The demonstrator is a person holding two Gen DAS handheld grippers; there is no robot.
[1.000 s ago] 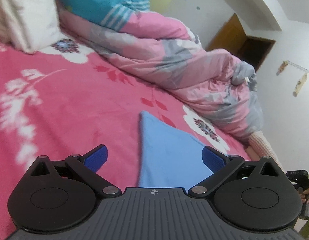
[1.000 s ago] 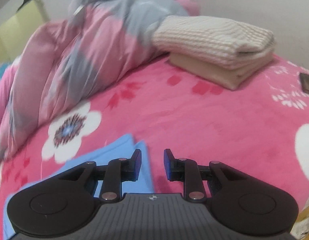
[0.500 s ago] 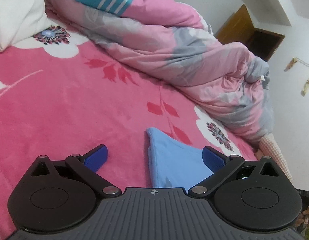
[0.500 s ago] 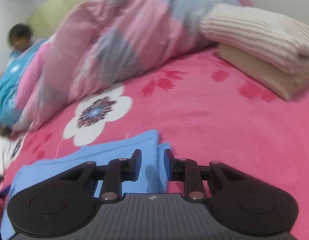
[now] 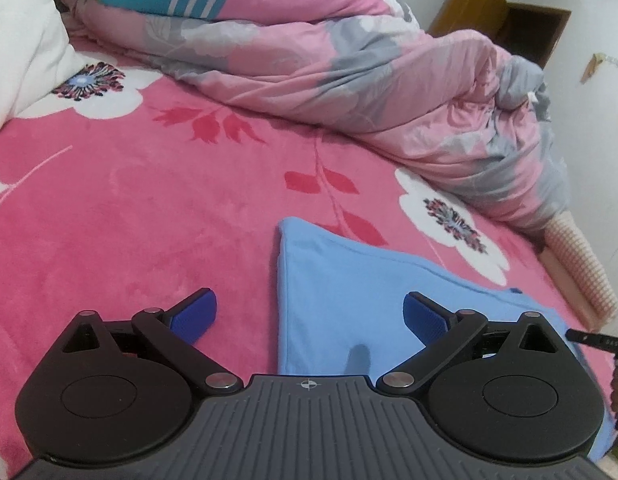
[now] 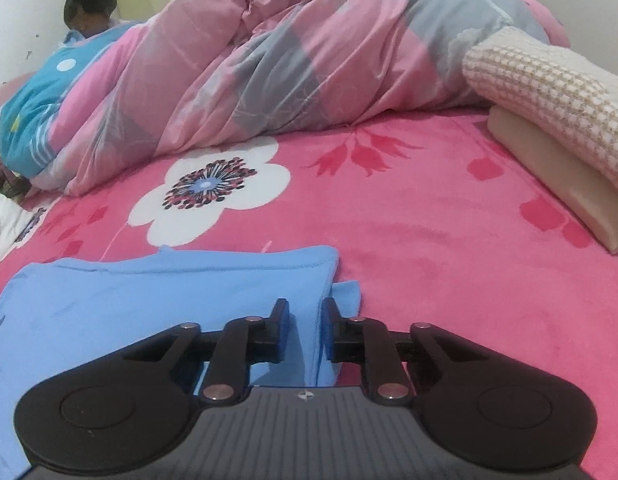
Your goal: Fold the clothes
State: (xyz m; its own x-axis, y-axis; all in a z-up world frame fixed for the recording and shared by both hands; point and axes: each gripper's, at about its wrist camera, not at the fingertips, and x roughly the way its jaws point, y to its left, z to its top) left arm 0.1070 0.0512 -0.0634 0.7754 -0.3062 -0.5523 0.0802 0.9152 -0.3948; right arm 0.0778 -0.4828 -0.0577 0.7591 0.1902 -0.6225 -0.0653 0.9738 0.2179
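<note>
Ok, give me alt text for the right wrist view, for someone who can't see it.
The right gripper, fingers narrowly parted, hovers at the right edge of a folded light blue garment on a pink floral bedspread. Behind lie a rumpled pink and grey quilt and folded cream clothes.

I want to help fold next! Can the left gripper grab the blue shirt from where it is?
Probably yes. The left gripper is wide open, and the blue shirt lies flat on the pink blanket right ahead, its left edge between the fingers. Nothing lies on it or blocks the way.
</note>
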